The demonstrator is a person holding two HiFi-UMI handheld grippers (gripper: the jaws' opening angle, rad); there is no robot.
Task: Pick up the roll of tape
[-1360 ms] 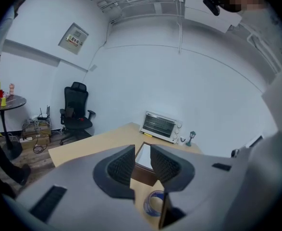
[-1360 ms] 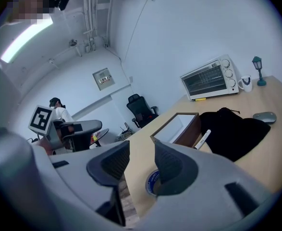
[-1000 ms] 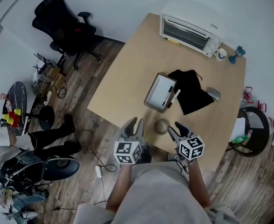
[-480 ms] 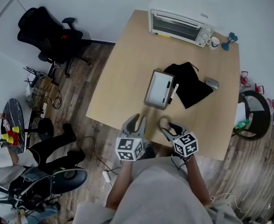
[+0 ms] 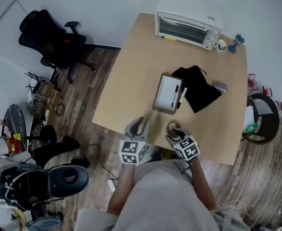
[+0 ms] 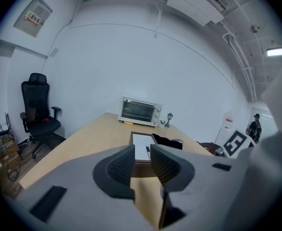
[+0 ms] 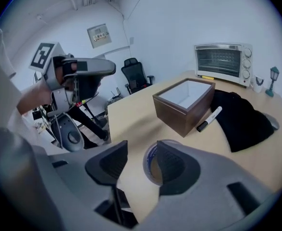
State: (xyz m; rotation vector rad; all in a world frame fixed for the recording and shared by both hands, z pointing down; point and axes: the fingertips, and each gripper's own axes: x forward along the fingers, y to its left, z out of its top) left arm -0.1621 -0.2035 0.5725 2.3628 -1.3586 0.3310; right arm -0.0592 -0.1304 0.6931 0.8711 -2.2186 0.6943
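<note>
From the head view, both my claws sit at the near edge of the worktop (image 5: 131, 81). My left claw (image 5: 137, 125) is released and holds nothing. It hangs over bare wood, just beside the right one. My right claw (image 5: 175, 132) is tipped down onto the roll of tape (image 5: 171, 126), which lies flat near that near edge. The roll is well apart from the box (image 5: 167, 93), the marker (image 5: 181, 96) and the black cloth (image 5: 198, 88) farther in.

In the left gripper view, my left claw (image 6: 141, 153) has its jaws apart with only worktop (image 6: 92, 138) and the far box showing through the gap. That hand has no part in this step.

In the right gripper view, my right claw (image 7: 141, 150) has just been spreading its jaws and now stands released. The near rim of the roll of tape (image 7: 150, 166) shows in the gap, while the right-hand jaw covers the rest of the ring. I cannot tell whether that jaw reaches into the hole or only hangs over it. Neither pad seems to press on the tape yet.

I judge this to be the approach, with the pick-up itself not yet done. The next move calls for settling lower so one wall of the ring lies squarely between the pads. Then I must clench firmly before lifting, since a shallow bite could let the roll tip out.
</note>
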